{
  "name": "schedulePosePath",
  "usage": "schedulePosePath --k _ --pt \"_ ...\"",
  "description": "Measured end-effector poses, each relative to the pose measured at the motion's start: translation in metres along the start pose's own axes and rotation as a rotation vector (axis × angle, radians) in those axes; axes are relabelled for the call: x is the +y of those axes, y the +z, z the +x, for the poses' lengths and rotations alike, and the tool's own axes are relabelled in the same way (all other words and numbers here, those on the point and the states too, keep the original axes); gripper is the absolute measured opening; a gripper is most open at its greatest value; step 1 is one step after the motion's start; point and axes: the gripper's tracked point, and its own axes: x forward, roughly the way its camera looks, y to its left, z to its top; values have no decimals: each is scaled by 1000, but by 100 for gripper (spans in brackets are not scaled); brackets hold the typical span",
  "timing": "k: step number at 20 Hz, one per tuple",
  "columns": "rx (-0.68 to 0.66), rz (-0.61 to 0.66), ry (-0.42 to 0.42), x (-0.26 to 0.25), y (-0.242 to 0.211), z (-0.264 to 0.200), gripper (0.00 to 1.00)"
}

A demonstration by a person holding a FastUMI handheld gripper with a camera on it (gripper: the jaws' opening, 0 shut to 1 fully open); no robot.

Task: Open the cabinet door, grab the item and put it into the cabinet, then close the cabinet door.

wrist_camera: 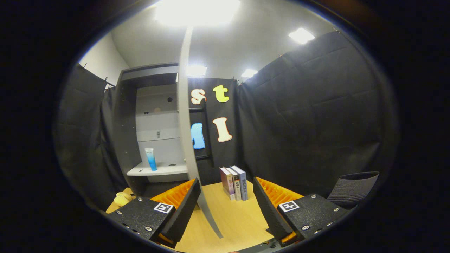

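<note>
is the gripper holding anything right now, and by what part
Nothing is held: the gripper has its jaws open, with only the edge of the open cabinet door between them.

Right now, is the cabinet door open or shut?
Open. The cabinet door stands edge-on, swung out past the open gripper, exposing the shelf with an upright tube.

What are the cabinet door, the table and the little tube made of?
The open cabinet door, standing just ahead of the open gripper, looks like smooth, matte grey painted board; it shows an even colour and a thin flat edge. The table looks like pale wood or a wood-look coating, with faint grain. The tube on the cabinet shelf is probably soft plastic, white fading to glossy blue.
</note>
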Motion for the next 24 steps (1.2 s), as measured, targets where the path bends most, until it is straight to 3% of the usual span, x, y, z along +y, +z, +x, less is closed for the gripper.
schedulePosePath --k 7,12,14,19,24 --pt "-68 7 -67 -23 50 53 95" --pt "-60 -36 -102 -23 58 78 95" --pt "-7 -69 -119 -23 46 83 95" --pt "-40 -150 -139 -16 55 78 93" --pt "-43 -104 -119 1 48 68 93"
